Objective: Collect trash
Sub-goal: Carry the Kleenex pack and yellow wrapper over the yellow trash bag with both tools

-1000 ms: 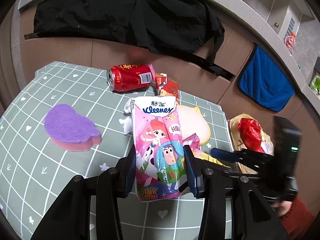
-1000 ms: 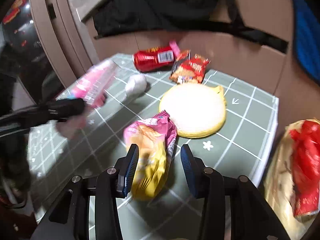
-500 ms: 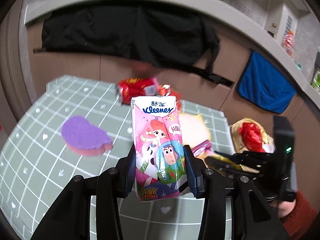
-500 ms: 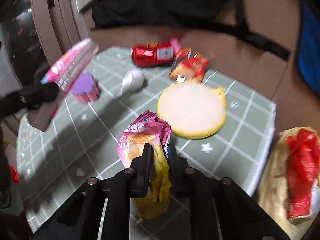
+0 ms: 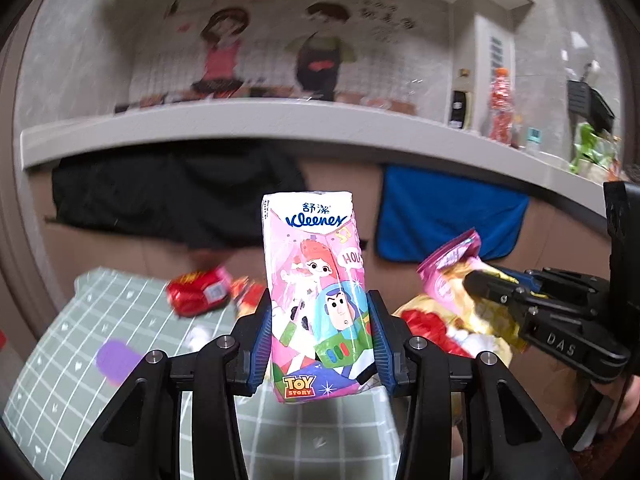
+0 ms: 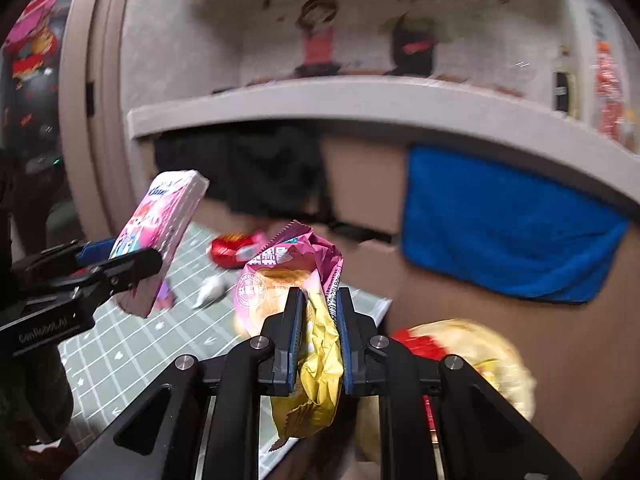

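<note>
My left gripper (image 5: 320, 322) is shut on a pink Kleenex tissue pack (image 5: 316, 280) with cartoon print, held upright well above the table. It also shows in the right wrist view (image 6: 160, 236). My right gripper (image 6: 318, 312) is shut on a pink and yellow snack wrapper (image 6: 308, 304), lifted off the table; it also shows in the left wrist view (image 5: 460, 280). A red can (image 5: 198, 290) lies on the green checked tablecloth (image 5: 120, 320), with a red snack packet (image 5: 248, 296) beside it. A yellow bag with red trash (image 6: 472, 352) sits low at the right.
A purple sponge (image 5: 116, 358) and a crumpled white tissue (image 6: 210, 290) lie on the cloth. A black garment (image 5: 172, 196) and a blue towel (image 5: 448, 212) hang on the wooden panel behind, under a grey shelf (image 5: 280, 120).
Both grippers have risen and tilted up, so the wall and shelf fill the views. The right gripper closed on the snack wrapper and lifted it off the table.
</note>
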